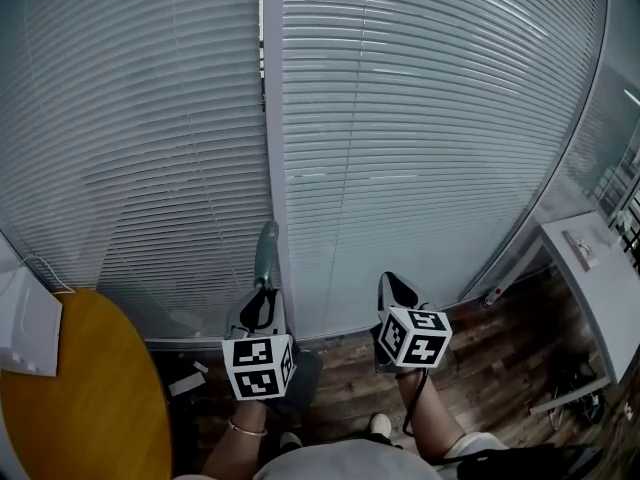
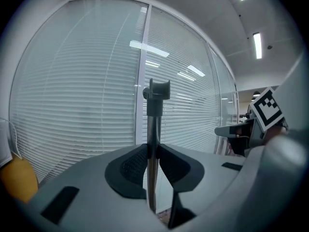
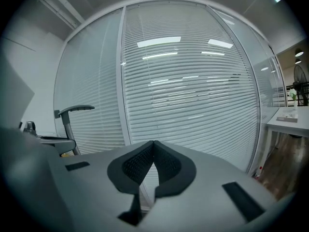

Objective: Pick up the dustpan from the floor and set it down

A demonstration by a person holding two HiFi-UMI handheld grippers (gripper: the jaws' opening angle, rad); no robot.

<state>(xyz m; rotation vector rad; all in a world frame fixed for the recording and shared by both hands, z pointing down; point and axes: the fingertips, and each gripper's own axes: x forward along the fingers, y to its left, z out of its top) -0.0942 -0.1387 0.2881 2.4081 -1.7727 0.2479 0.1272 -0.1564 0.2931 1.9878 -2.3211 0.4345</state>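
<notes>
Grey dustpan handle (image 2: 154,124) clamped upright in left tool (image 2: 152,148); right tool (image 3: 153,144) closed on nothing.
Left tool's dark pads pinch the thin shaft from both sides. The handle's capped top sticks up well above the jaws, in front of the white blinds (image 1: 420,148) and just beside the vertical window post (image 1: 272,118). Both tools are side by side above the wooden floor (image 1: 500,348), and the right tool's pad tips meet with nothing between them. Dark shape low under the left marker cube (image 1: 258,366) could be the pan end; can't tell if it's clear of the floor. Round yellow desk (image 1: 80,398) at left, white desk (image 1: 600,278) at right.
</notes>
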